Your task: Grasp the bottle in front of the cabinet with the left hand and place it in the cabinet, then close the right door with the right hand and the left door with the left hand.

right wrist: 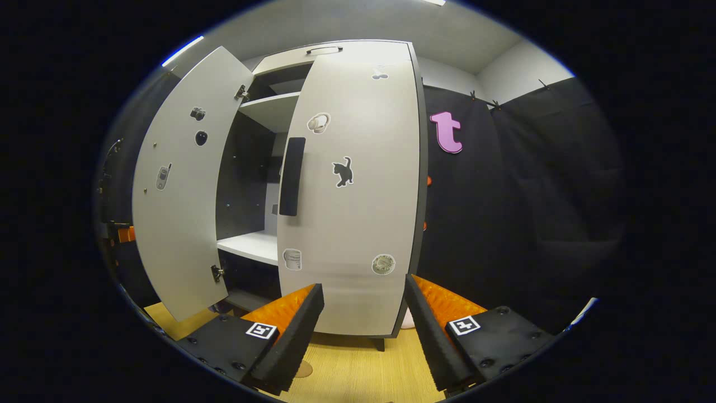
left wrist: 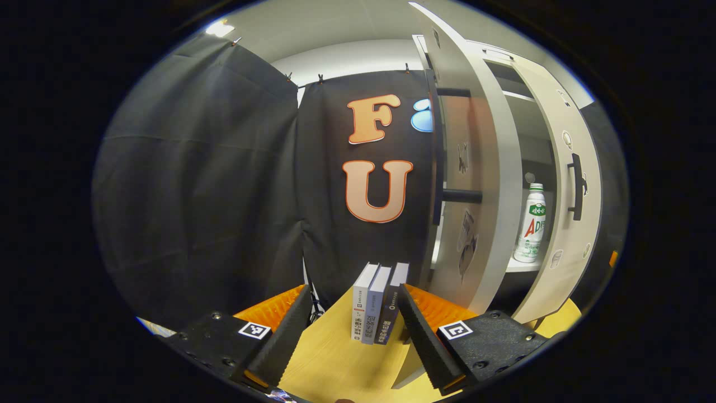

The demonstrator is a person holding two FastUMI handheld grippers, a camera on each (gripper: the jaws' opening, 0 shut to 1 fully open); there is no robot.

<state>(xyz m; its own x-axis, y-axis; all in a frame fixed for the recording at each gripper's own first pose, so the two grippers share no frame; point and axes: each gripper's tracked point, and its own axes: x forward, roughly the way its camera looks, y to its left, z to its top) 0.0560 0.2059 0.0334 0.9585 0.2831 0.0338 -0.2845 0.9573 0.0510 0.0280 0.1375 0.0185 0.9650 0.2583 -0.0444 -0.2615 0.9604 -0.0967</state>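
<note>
I am looking into a staged recording booth, not a real home: black cloth [left wrist: 196,184] is hanging clipped along the walls around a sticker-dotted cabinet [right wrist: 358,184] standing on a wooden tabletop [left wrist: 335,358].

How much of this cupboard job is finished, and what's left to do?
The first step looks done: the white plastic bottle with the green label stands on a shelf inside the pale grey cabinet. The right door looks nearly shut, with the open right tool in front of it. Left to do: the left door is wide open, and the open, empty left tool is not touching it.
</note>
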